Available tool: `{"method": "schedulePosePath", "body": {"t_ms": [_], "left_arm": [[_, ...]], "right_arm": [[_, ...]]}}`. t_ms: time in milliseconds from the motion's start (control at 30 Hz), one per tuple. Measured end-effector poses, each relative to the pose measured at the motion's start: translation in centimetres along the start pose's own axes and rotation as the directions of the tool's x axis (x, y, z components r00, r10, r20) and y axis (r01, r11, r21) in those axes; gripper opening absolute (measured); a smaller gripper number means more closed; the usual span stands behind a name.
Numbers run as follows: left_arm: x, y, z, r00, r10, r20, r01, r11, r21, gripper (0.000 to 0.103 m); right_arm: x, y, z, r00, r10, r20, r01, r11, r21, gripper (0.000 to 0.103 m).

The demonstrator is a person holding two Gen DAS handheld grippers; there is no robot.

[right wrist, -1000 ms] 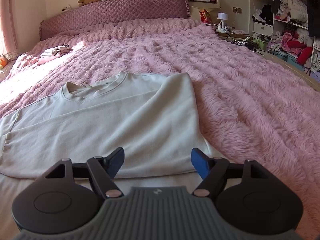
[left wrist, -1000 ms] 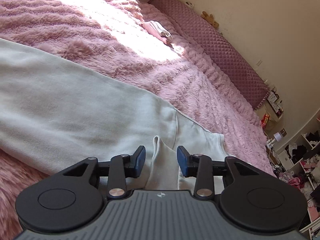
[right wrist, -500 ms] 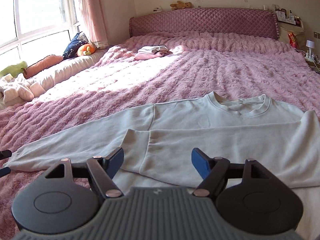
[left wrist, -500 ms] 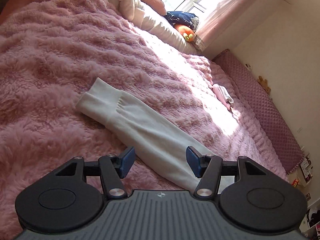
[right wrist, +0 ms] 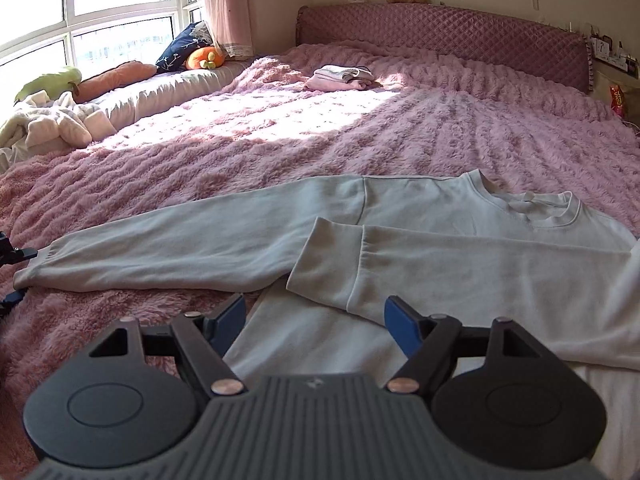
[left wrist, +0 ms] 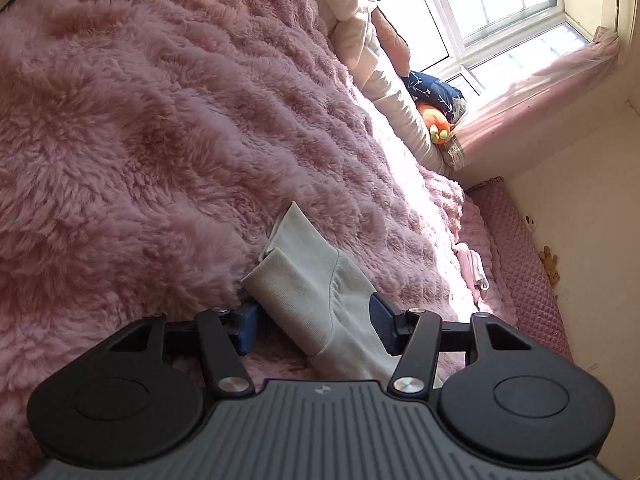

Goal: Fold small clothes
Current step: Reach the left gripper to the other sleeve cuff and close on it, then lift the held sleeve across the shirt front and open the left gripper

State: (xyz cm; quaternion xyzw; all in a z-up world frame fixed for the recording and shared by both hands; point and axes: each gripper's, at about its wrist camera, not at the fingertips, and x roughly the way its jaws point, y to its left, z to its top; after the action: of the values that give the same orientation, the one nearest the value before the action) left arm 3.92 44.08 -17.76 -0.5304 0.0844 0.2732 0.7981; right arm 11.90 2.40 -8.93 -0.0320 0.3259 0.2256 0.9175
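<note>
A pale grey sweatshirt (right wrist: 460, 236) lies flat on the pink fuzzy bed cover (right wrist: 280, 136). One sleeve is folded across the body, its cuff (right wrist: 328, 264) just ahead of my open, empty right gripper (right wrist: 314, 320). The other sleeve (right wrist: 180, 240) stretches out to the left. My left gripper (left wrist: 314, 326) is open at that sleeve's end, its blue pads on either side of the ribbed cuff (left wrist: 296, 280), which is slightly lifted and folded. The left gripper's tips (right wrist: 12, 276) show at the right wrist view's left edge.
A small folded pile of pink and white clothes (right wrist: 344, 78) lies near the quilted headboard (right wrist: 440, 36). Pillows, an orange plush toy (right wrist: 206, 58) and a crumpled cream blanket (right wrist: 48, 124) line the window side. The bed cover spreads wide around the sweatshirt.
My left gripper has moved from the sweatshirt's body out along the left sleeve to its cuff and opened wider. My right gripper has swung left to the folded sleeve's cuff.
</note>
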Motion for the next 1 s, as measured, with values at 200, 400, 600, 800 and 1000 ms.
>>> {"method": "schedulePosePath", "body": {"t_ms": [200,400,600,800,1000], "left_arm": [[-1.4,-1.8,0.1,0.998,-0.052,0.034,0.050,0.998,0.046,0.007],[-2.9,-6.2,-0.6,0.983,-0.185,0.015,0.183,0.980,0.075,0.007],[-3.8,-14.3,-3.7,0.932,-0.350,-0.092,0.362,0.916,0.172,0.007],[-3.5,-23.0,-11.3,0.845,-0.469,-0.258,0.527,0.812,0.252,0.007],[-3.2,-29.9,-21.7,0.719,-0.540,-0.438,0.674,0.694,0.251,0.007]], "right_arm": [[-0.8,-1.5,-0.7,1.000,-0.029,-0.004,0.029,0.999,0.014,0.076],[-2.7,-4.2,-1.6,0.998,-0.059,0.000,0.058,0.997,0.058,0.076],[-5.8,-8.0,-2.9,0.995,-0.096,0.023,0.093,0.988,0.121,0.076],[-9.2,-12.2,-4.6,0.990,-0.138,0.035,0.130,0.976,0.172,0.076],[-12.1,-16.2,-6.4,0.983,-0.177,0.041,0.167,0.968,0.186,0.076]]}}
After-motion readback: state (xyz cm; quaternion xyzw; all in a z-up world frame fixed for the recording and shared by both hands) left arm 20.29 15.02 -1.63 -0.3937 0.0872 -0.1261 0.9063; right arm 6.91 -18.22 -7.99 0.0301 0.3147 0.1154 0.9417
